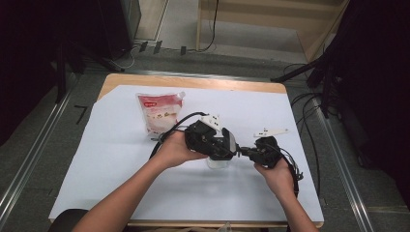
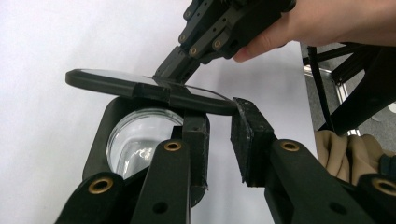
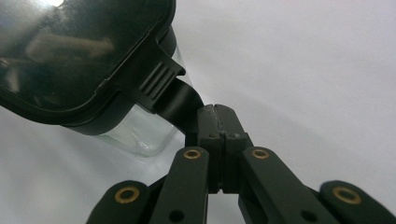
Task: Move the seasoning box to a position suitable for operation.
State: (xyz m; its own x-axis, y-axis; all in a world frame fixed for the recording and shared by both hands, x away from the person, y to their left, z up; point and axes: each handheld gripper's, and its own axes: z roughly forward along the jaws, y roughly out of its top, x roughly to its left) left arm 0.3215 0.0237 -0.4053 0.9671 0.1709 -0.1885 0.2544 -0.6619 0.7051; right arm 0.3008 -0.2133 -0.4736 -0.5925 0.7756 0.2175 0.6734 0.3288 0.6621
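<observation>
My right fingers (image 3: 215, 122) pinch the lid's tab (image 3: 180, 103); my left fingers (image 2: 219, 135) stand spread beside the glass container (image 2: 135, 140), whose inside shows from there.

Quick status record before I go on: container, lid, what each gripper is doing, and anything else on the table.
container: clear glass jar with a black collar, standing on the white table cover
lid: black lid, tilted up above the jar's mouth
right gripper: right gripper shut on the lid's tab
left gripper: left gripper at the lid's near edge; whether its pads press on it cannot be told
other item: red and white pouch lying behind the hands
</observation>
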